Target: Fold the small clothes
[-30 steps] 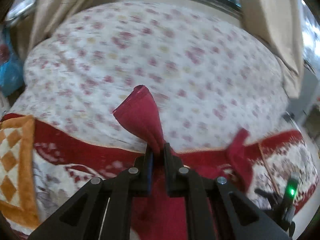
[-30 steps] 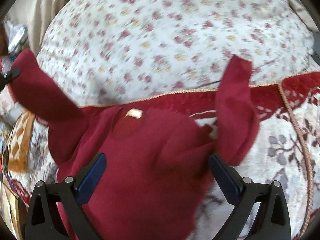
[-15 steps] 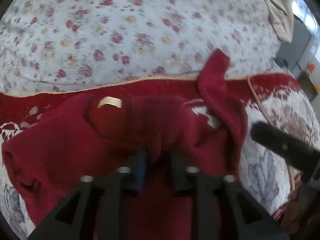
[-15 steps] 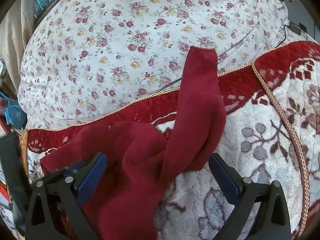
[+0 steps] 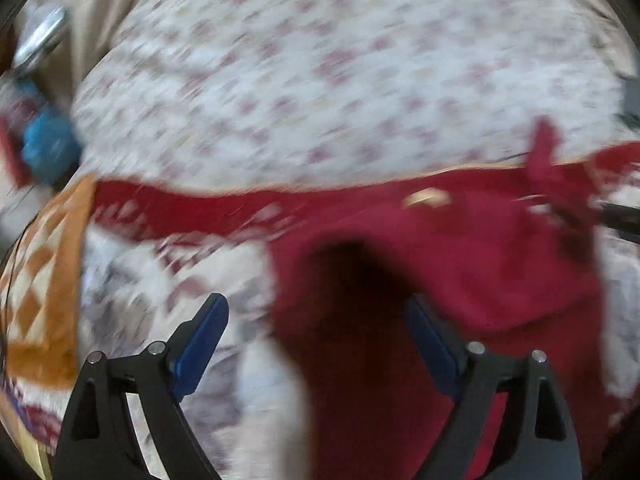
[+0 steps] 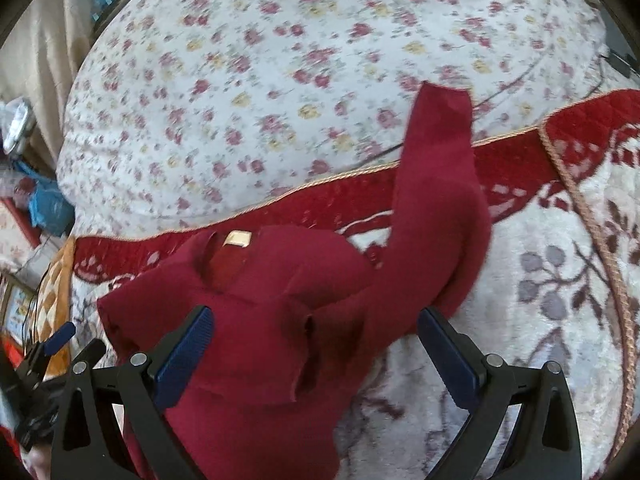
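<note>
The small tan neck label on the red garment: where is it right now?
In the right wrist view the tan label sits inside the neckline of the red garment, left of centre, just below the blanket's red border and left of the outstretched sleeve.

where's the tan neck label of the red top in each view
Left wrist: the tan label sits right of centre, above mid-height, blurred, at the red top's collar.
Right wrist: it sits left of centre near mid-height, inside the neckline.
Shared landmark: the blanket's red border band, just behind the label.

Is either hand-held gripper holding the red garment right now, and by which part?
Neither. The left hand-held gripper is opening and the right hand-held gripper is open; the red garment lies unpinched.
</note>
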`<move>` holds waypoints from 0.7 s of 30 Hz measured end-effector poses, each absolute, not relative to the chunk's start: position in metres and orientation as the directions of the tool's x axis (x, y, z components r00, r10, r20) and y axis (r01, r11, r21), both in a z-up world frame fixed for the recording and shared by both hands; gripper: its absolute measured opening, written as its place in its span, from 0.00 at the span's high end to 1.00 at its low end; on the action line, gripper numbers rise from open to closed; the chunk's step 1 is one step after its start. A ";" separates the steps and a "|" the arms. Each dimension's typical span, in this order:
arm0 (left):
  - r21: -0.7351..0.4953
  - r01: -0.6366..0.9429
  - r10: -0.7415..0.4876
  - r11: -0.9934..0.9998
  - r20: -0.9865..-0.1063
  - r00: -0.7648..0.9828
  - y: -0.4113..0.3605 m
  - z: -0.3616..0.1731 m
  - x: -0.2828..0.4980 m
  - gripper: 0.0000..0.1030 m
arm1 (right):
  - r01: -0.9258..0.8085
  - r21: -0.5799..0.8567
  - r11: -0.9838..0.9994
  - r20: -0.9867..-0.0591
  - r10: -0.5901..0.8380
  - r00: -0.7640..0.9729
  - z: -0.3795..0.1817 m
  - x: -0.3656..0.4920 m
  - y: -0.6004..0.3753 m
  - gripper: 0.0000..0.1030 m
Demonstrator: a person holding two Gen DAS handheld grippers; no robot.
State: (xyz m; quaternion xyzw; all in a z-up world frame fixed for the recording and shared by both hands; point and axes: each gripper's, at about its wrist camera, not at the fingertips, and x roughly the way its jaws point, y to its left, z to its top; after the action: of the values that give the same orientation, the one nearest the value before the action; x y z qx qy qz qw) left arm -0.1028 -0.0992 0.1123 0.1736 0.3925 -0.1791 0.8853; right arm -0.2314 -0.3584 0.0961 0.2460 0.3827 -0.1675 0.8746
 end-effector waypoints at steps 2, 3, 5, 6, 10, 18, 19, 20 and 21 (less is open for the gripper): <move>0.155 0.381 -0.130 0.912 -0.770 0.625 -0.080 0.097 -0.085 0.14 | 0.453 0.252 0.855 -0.767 -0.109 0.632 0.086 -0.220 -0.348 0.10; 0.151 0.358 -0.113 0.922 -0.777 0.619 -0.074 0.091 -0.078 0.14 | 0.444 0.222 0.868 -0.782 -0.114 0.613 0.080 -0.214 -0.344 0.15; 0.156 0.337 -0.083 0.929 -0.797 0.598 -0.065 0.078 -0.067 0.14 | 0.443 0.148 0.884 -0.821 -0.140 0.553 0.061 -0.200 -0.340 0.35; 0.158 0.336 -0.074 0.929 -0.806 0.587 -0.062 0.073 -0.064 0.14 | 0.452 0.118 0.884 -0.836 -0.158 0.526 0.051 -0.196 -0.340 0.41; 0.148 0.350 -0.080 0.925 -0.824 0.560 -0.060 0.061 -0.063 0.14 | 0.437 0.185 0.880 -0.826 -0.101 0.554 0.046 -0.199 -0.343 0.79; 0.161 0.336 -0.060 0.928 -0.825 0.561 -0.058 0.059 -0.065 0.14 | 0.480 0.043 0.876 -0.743 -0.293 0.602 0.100 -0.214 -0.352 0.93; 0.153 0.334 -0.063 0.930 -0.829 0.556 -0.056 0.058 -0.065 0.14 | 0.508 0.023 0.861 -0.747 -0.323 0.581 0.099 -0.214 -0.362 0.93; 0.148 0.334 -0.066 0.931 -0.832 0.551 -0.056 0.058 -0.066 0.14 | 0.522 0.015 0.853 -0.758 -0.331 0.563 0.095 -0.212 -0.368 0.93; 0.140 0.334 -0.070 0.932 -0.835 0.546 -0.055 0.058 -0.066 0.14 | 0.526 0.009 0.850 -0.787 -0.318 0.528 0.085 -0.209 -0.375 0.93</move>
State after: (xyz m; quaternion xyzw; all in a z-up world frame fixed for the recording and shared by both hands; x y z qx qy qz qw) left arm -0.0663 -0.0547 0.0576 0.1428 0.4618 -0.1163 0.8677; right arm -0.2088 -0.3755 0.0848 0.1238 0.4201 -0.2440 0.8652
